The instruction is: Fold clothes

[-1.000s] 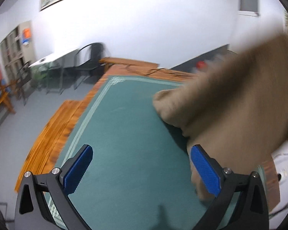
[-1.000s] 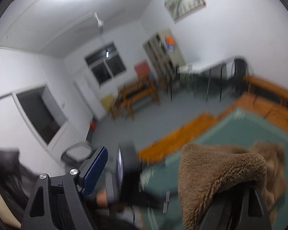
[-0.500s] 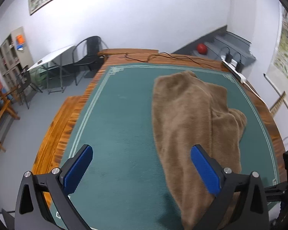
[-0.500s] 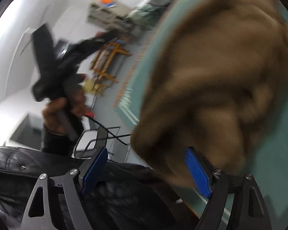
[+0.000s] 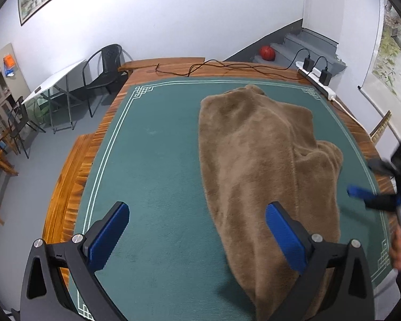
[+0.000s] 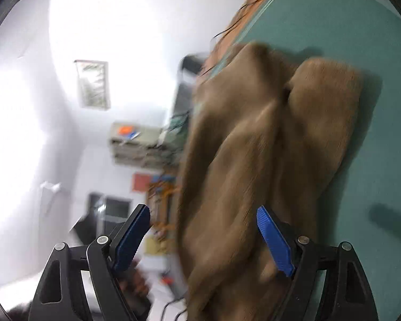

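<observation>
A brown fleece garment (image 5: 264, 165) lies crumpled along the right half of the green table mat (image 5: 152, 160), reaching from the far edge to the near edge. My left gripper (image 5: 197, 232) is open and empty above the near side of the mat, its right finger over the garment's edge. My right gripper (image 6: 203, 238) is open and empty, tilted sideways beside the garment (image 6: 267, 160), which looks blurred. It also shows at the right edge of the left wrist view (image 5: 374, 198), held in a hand.
The mat covers a wooden table (image 5: 66, 187). A power strip (image 5: 318, 80) with plugged chargers and black cables (image 5: 227, 67) lies along the far edge. A black chair (image 5: 104, 72), a white folding table (image 5: 53, 80) and a basketball (image 5: 267, 52) stand beyond.
The garment was in the air, draped over my right gripper's finger; now it lies spread on the mat. My right gripper has let go and swung to the garment's right side.
</observation>
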Demonstrator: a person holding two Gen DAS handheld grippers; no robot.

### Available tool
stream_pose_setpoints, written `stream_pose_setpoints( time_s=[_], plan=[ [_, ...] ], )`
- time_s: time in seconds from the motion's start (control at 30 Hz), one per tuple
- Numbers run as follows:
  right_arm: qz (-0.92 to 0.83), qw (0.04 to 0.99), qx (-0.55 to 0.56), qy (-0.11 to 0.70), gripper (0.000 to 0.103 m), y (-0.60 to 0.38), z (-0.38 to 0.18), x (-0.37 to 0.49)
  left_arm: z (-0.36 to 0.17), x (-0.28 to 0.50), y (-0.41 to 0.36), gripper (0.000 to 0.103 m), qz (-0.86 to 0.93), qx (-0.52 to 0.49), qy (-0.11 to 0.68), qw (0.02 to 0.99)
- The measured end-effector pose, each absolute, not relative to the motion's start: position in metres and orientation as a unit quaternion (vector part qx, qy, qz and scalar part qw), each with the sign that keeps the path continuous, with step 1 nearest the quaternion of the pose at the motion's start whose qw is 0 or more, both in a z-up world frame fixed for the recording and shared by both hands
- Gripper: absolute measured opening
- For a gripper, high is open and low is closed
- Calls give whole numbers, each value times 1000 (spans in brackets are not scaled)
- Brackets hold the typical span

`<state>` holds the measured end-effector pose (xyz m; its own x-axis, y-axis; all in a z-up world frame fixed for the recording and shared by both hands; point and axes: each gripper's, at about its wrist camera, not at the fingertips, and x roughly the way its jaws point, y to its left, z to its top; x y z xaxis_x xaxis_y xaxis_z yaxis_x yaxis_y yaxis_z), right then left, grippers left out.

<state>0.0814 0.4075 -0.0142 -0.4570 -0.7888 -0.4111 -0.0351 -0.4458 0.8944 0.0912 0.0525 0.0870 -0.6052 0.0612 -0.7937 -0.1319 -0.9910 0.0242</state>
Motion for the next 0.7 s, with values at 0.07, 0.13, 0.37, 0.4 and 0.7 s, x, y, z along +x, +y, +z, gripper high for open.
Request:
stream_pose_setpoints(
  time_s=[0.07, 0.13, 0.37, 0.4, 0.7],
  plan=[
    [-731, 233, 450, -457, 84, 406, -23, 60, 83, 89, 44, 102, 893, -446, 40, 49],
    [-728, 216, 449, -471, 84, 405, -32, 38, 82, 88, 34, 102, 892, -449, 39, 41],
    [-670, 374, 436, -470, 84, 302, 2, -11, 71, 81, -12, 102, 886, -463, 18, -5],
    [-656, 407, 439, -460, 84, 279, 8, -13, 70, 79, -19, 102, 885, -466, 14, -13],
    [-601, 497, 486, -396, 84, 214, 3, 15, 71, 82, -18, 102, 893, -433, 118, 28]
  ],
)
